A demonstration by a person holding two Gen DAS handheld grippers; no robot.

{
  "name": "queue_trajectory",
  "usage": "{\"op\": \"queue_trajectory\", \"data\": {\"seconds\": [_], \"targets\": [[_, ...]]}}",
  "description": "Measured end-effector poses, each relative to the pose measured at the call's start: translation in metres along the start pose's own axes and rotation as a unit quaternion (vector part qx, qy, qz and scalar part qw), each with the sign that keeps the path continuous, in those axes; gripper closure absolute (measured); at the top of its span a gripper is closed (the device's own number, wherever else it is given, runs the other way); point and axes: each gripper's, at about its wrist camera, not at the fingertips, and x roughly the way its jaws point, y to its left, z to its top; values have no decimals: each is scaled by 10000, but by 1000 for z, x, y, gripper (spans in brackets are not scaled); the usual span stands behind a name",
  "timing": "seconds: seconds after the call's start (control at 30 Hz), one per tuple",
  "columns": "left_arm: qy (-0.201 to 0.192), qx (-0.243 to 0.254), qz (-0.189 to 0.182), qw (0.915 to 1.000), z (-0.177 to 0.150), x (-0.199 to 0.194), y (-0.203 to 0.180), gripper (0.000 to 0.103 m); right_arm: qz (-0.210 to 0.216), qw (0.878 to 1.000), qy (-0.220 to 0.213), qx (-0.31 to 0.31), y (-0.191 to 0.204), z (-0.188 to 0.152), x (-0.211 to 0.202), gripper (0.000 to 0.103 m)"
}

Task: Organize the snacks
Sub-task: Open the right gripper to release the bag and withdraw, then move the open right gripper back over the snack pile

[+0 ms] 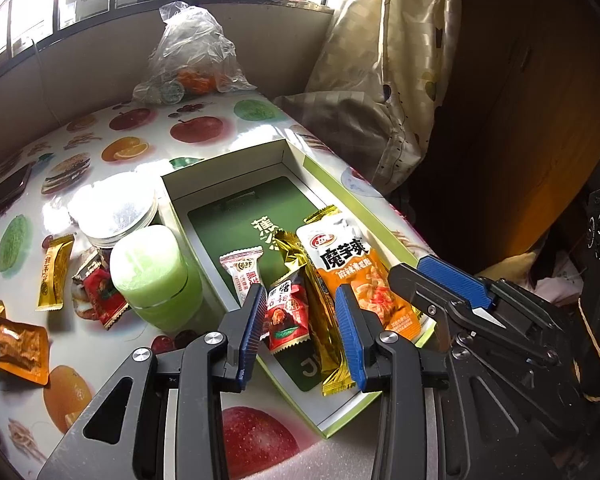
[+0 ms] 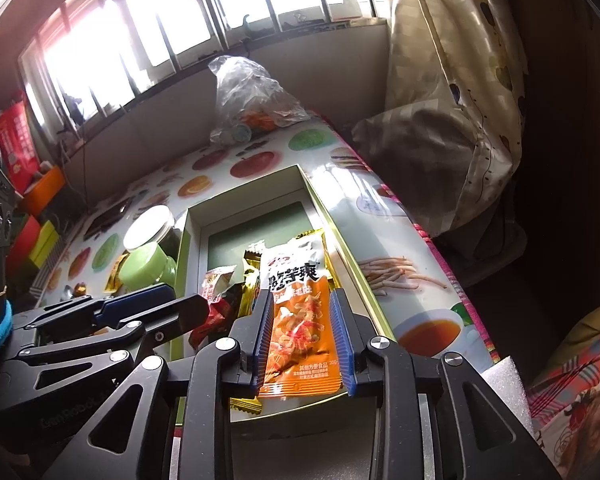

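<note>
**Snack packets in the green box, both grippers open over them**

A shallow rectangular cardboard box with lime-green outer walls and a white inner rim (image 1: 172, 192) lies open on a glossy tabletop printed with fruit and burgers (image 1: 100, 128). Four packets lie side by side in the near part of the box: a small pink-and-white wrapped sweet (image 1: 242, 274), a red foil packet with a white label (image 1: 286, 312), a long gold foil bar (image 1: 320, 320) and an orange-and-white flat sachet with black characters (image 1: 352, 272).

The left gripper (image 1: 300, 332) hangs over the red packet and the gold bar. Its blue ribbed pads (image 1: 248, 328) stand apart, with both packets lying flat between them and no pad pressing on either. The right gripper (image 2: 302, 340) hangs over the orange sachet, which lies flat in the box by its right wall. The jaws stand apart, a blue pad along each long edge of the sachet, close beside it but not squeezing it.

Left of the box, just beside its wall, stand a pale green translucent plastic jar (image 1: 156, 276) and a clear jar with a silver foil lid (image 1: 116, 208). More packets lie loose on the table there: a gold one (image 1: 54, 272), a red one (image 1: 104, 296) and an orange-brown one (image 1: 18, 348). A crumpled clear plastic bag (image 1: 192, 56) sits at the table's far end below a barred window.
</note>
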Motion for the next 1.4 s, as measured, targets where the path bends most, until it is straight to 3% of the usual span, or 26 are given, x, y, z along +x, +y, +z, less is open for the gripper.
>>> {"op": "queue_trajectory", "data": {"seconds": [0.53, 1.4], "targets": [[-397, -37, 195, 9990, -11, -47, 8, 65, 34, 9997, -230, -107, 22, -1, -21, 64], [-743, -517, 622, 9939, -42, -88, 67, 65, 383, 9968, -329, -619, 89, -7, -28, 62]]}}
